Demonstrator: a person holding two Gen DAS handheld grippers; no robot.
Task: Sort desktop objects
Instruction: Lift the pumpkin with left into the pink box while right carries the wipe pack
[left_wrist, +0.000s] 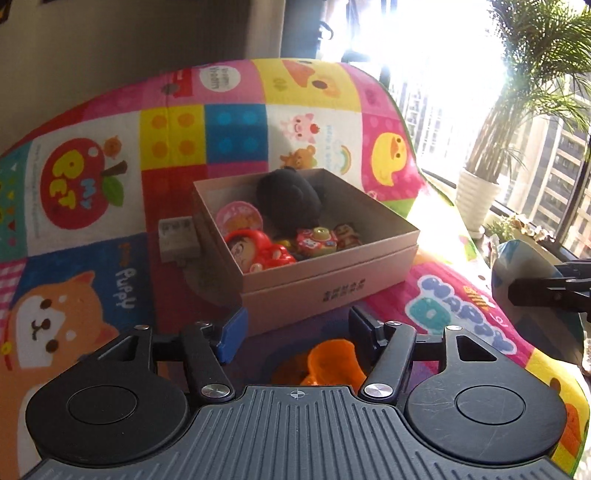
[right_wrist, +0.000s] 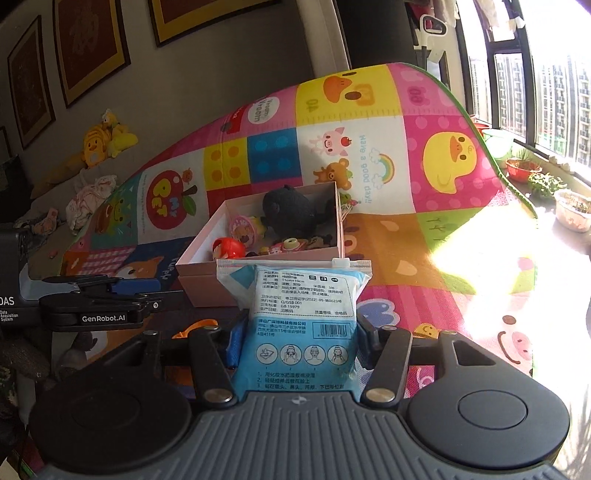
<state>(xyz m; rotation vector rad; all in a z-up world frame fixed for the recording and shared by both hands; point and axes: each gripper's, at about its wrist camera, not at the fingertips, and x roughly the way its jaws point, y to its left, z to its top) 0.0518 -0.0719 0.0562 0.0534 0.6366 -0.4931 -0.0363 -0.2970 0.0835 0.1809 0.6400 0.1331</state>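
Note:
An open cardboard box (left_wrist: 332, 273) stands on the colourful play mat (left_wrist: 92, 258), holding a black plush (left_wrist: 288, 199), a red doll (left_wrist: 255, 251), a pink round tin (left_wrist: 240, 218) and other small toys. My left gripper (left_wrist: 295, 321) hovers open just in front of the box. An orange toy (left_wrist: 325, 362) lies on the mat beneath it, touched by neither pad. My right gripper (right_wrist: 301, 325) is shut on a blue-and-white packet (right_wrist: 299, 295), held upright in front of the box (right_wrist: 199, 273). The left gripper (right_wrist: 110, 295) shows at the left of the right wrist view, above the orange toy (right_wrist: 195, 328).
A small grey block (left_wrist: 177, 240) sits against the box's left side. A potted palm (left_wrist: 476, 195) and plant pots (right_wrist: 524, 168) line the sunny window on the right. Yellow plush toys (right_wrist: 103, 144) lie on a sofa at the back left.

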